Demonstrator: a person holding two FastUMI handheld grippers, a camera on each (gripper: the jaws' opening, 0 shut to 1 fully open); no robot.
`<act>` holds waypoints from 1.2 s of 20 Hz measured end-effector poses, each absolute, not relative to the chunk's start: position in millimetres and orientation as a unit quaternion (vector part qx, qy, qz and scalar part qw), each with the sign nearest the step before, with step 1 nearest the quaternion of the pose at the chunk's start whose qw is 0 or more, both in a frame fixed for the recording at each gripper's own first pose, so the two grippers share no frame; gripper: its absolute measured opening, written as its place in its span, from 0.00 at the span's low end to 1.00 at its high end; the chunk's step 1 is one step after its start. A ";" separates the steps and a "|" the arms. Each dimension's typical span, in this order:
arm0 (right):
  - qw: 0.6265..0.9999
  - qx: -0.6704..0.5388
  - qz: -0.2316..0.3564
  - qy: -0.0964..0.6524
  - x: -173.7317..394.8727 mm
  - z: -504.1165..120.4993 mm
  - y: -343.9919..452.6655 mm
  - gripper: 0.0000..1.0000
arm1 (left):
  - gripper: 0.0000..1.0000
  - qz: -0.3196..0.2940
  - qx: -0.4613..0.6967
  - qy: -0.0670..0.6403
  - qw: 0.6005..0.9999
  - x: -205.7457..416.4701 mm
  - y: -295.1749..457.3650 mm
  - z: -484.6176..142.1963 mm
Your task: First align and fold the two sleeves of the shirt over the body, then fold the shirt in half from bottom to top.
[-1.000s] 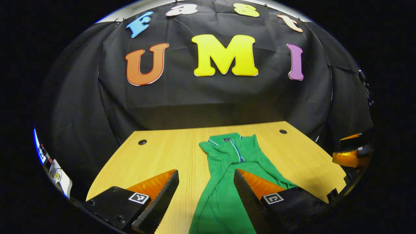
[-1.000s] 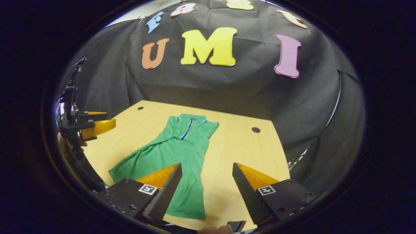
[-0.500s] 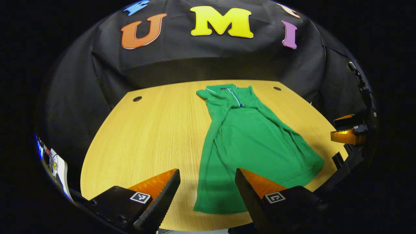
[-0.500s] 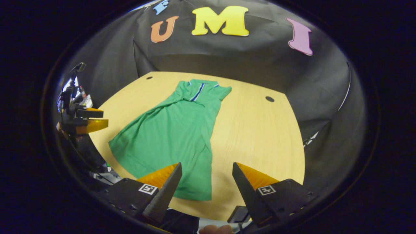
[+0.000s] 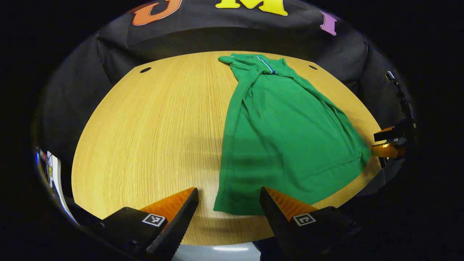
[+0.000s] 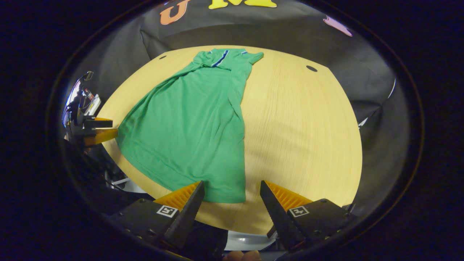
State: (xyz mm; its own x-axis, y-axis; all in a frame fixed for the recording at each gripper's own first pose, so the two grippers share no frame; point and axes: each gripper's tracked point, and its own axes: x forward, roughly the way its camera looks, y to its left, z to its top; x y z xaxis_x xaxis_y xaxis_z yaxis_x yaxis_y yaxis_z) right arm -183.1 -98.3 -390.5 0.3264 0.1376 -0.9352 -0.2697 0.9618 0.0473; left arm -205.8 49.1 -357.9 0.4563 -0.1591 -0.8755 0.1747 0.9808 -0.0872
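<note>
Lit evenly from above, with the wooden table (image 5: 145,137) bright and the booth surround dim; soft, diffuse shadows noted across the table near the shirt (image 5: 286,134) hem in the left gripper view and right of the shirt (image 6: 195,123) in the right gripper view. Strong fisheye bowing at the table edges, darkening toward the rims. Focus sharp centrally, no motion blur, no glare.
</note>
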 end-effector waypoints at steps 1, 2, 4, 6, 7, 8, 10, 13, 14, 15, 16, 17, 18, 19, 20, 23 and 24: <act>0.809 -0.058 0.124 0.571 -183.2 -395.4 -97.6 0.95 | 1.00 -0.095 0.009 0.517 0.851 -206.5 50.8 -358.7; 0.806 -0.059 0.122 0.577 -182.5 -398.6 -97.0 0.95 | 1.00 -0.093 0.009 0.521 0.848 -208.3 51.3 -360.7; 0.801 -0.059 0.121 0.583 -181.2 -404.2 -96.8 0.95 | 1.00 -0.093 0.010 0.529 0.844 -210.6 51.7 -361.9; 0.799 -0.064 0.119 0.585 -179.7 -408.9 -96.7 0.95 | 1.00 -0.094 0.015 0.537 0.838 -213.2 53.0 -363.2; 0.797 -0.063 0.117 0.590 -179.9 -412.0 -96.9 0.95 | 1.00 -0.094 0.014 0.538 0.837 -213.2 53.2 -362.1; 0.793 -0.058 0.116 0.596 -180.6 -414.8 -96.9 0.94 | 1.00 -0.094 0.013 0.540 0.836 -213.4 52.7 -363.2; 0.793 -0.055 0.113 0.596 -180.7 -417.4 -98.8 0.94 | 1.00 -0.095 0.013 0.543 0.834 -214.5 53.0 -363.6; 0.782 -0.067 0.106 0.611 -184.4 -418.9 -100.0 0.95 | 1.00 -0.096 0.017 0.551 0.829 -215.8 53.0 -363.7; 0.780 -0.065 0.103 0.613 -184.4 -419.4 -97.8 0.93 | 1.00 -0.096 0.018 0.553 0.828 -216.6 53.3 -363.6; 0.776 -0.061 0.097 0.621 -186.6 -418.8 -97.0 0.92 | 1.00 -0.093 0.017 0.554 0.827 -217.0 53.3 -363.4; 0.775 -0.056 0.089 0.623 -185.9 -418.0 -95.7 0.82 | 1.00 -0.092 0.017 0.555 0.827 -217.1 53.2 -364.0; 0.771 -0.050 0.082 0.629 -187.4 -419.1 -94.5 0.80 | 1.00 -0.093 0.019 0.556 0.825 -217.0 53.7 -363.6; 0.769 -0.045 0.077 0.633 -188.4 -418.7 -93.5 0.71 | 1.00 -0.093 0.018 0.561 0.823 -218.0 54.1 -364.0; 0.767 -0.042 0.075 0.636 -189.3 -418.3 -92.5 0.68 | 1.00 -0.094 0.017 0.565 0.820 -218.9 53.9 -363.5; 0.765 -0.042 0.075 0.639 -189.0 -419.2 -92.1 0.53 | 1.00 -0.097 0.018 0.569 0.816 -219.6 52.5 -363.6; 0.761 -0.023 0.077 0.644 -193.8 -421.1 -86.5 0.29 | 0.79 -0.112 0.022 0.583 0.805 -219.4 49.9 -358.6; 0.762 -0.021 0.074 0.643 -189.8 -416.6 -86.5 0.11 | 0.68 -0.115 0.021 0.587 0.801 -218.5 50.4 -356.5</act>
State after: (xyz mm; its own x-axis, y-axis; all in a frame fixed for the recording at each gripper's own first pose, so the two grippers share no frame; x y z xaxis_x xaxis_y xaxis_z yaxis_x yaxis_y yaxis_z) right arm -189.8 -86.5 -416.6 0.1615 0.0855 -0.9832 -0.1403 0.9881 0.0629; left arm -218.5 50.4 -356.5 0.2853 -0.1602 -0.9450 0.2100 0.9724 -0.1014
